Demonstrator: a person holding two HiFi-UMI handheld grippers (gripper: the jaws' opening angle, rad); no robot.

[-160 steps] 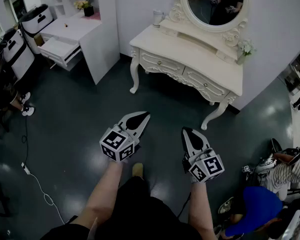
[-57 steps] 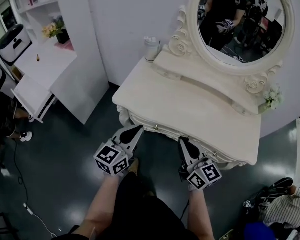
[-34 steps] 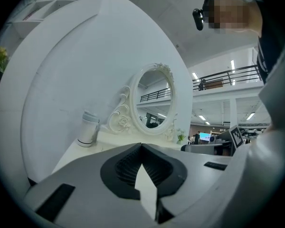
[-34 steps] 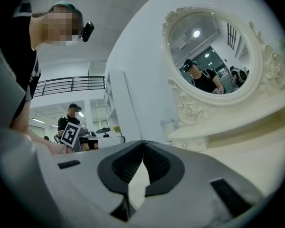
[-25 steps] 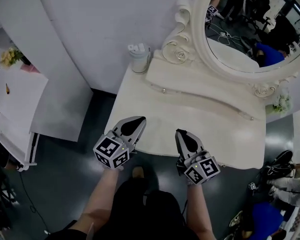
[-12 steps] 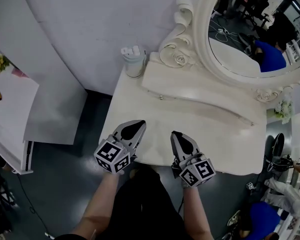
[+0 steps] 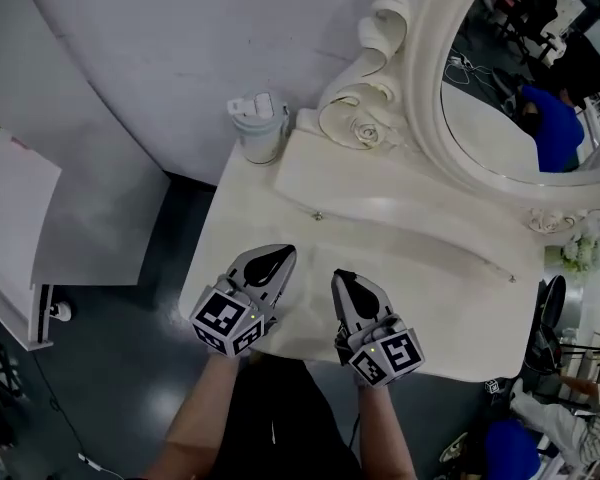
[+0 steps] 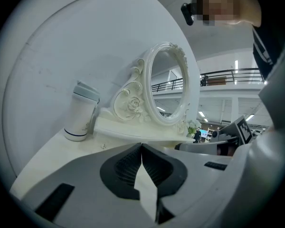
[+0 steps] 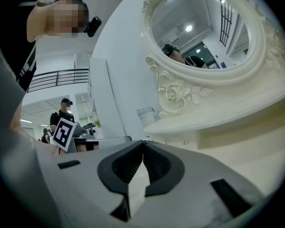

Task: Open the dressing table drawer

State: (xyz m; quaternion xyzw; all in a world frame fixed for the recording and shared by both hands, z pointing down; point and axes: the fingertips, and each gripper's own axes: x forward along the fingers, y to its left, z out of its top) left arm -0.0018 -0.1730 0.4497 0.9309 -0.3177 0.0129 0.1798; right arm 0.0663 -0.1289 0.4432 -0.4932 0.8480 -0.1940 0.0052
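In the head view the left gripper [image 7: 279, 253] and the right gripper [image 7: 342, 279] hover side by side over the near edge of the cream table [image 7: 430, 278], both pointing toward the mirror [image 7: 520, 88]. A white tumbler [image 7: 257, 128] stands at the table's back left corner, beside the raised shelf [image 7: 400, 213]. The drawer in the table's front is out of sight under that near edge.

In the left gripper view the jaws are pressed together at the tips, with nothing between them. Ahead stand the tumbler, the shelf with a small knob [image 8: 103, 146] on its front, and the mirror.

In the right gripper view the jaws likewise meet, empty. The shelf front and the mirror's carved frame fill the right side.
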